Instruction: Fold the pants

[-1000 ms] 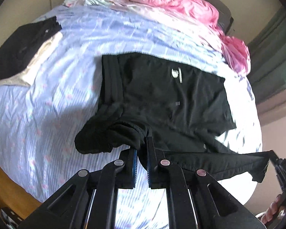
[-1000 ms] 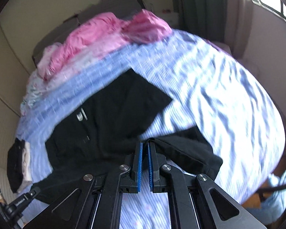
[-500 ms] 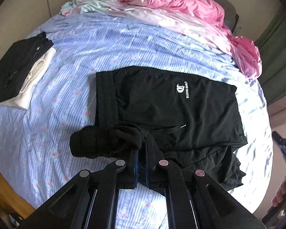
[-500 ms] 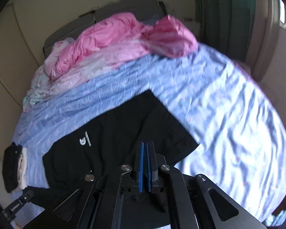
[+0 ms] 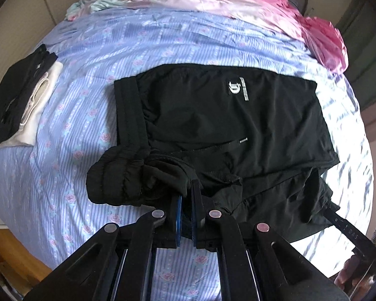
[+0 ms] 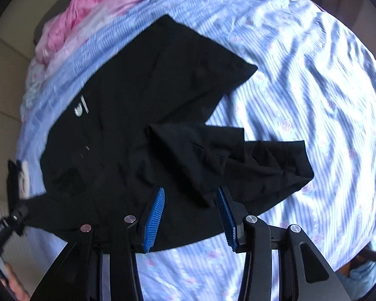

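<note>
I am laying the fold over the black pants (image 5: pixel 238 115) on the blue sheet (image 5: pixel 92 80). My left gripper (image 5: pixel 185 200) is clenched on the bunched waistband near me. My right gripper (image 6: pixel 190 200) is opening, cloth loose between its jaws. Next I must release left; right of the pants is free sheet.

White logo (image 5: pixel 234 88) with vertical text strip on black pants (image 5: pixel 263 125): lettering too small to read. Embossed "DAS" on right gripper (image 5: pixel 348 233) arm, partly legible. No other text readable.
</note>
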Action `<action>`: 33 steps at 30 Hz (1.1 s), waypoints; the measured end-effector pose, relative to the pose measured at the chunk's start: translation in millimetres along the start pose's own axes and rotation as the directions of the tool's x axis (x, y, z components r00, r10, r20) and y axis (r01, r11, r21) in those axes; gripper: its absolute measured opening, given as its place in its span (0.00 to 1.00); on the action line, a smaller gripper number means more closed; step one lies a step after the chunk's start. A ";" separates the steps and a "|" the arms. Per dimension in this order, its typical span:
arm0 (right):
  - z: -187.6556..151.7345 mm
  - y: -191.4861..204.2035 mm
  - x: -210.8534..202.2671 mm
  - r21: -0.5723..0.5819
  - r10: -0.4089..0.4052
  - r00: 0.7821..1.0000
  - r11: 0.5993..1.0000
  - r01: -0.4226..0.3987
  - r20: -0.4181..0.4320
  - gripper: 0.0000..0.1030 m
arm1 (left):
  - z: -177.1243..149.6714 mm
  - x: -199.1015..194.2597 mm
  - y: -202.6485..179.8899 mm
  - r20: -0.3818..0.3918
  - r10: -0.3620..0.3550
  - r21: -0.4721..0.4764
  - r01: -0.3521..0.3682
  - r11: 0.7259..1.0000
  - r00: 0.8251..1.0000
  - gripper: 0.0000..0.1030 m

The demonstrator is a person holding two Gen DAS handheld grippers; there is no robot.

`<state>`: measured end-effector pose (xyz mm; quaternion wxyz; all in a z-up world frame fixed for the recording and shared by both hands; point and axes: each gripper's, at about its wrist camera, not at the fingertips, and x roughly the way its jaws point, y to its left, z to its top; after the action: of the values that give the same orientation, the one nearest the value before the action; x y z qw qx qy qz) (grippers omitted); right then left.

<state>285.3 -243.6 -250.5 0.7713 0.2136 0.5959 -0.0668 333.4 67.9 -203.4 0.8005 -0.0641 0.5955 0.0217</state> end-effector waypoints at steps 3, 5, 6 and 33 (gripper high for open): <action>2.0 -3.0 8.5 -0.006 -0.007 1.000 1.000 0.007 -0.022 0.43 | -0.5 5.8 -1.1 -0.014 0.000 -0.007 0.000 1.000 1.000 0.07; 8.9 -3.7 13.2 -0.012 -0.017 1.000 1.000 0.017 -0.021 0.43 | -0.3 7.2 -3.4 -0.015 0.005 -0.002 -0.005 1.000 1.000 0.07; 13.2 -3.7 13.8 -0.010 -0.011 1.000 1.000 0.011 -0.013 0.43 | -0.4 7.4 -5.3 -0.013 0.009 0.005 -0.009 1.000 1.000 0.07; 40.7 -19.0 -45.3 -0.012 -0.051 0.985 0.998 0.053 0.164 0.03 | -8.7 -1.9 -18.4 0.011 0.052 -0.005 -0.052 0.999 0.999 0.07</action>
<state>302.0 -284.3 -204.2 0.8174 0.1854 0.5363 -0.0994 326.6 48.6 -202.6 0.8027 -0.0504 0.5926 0.0444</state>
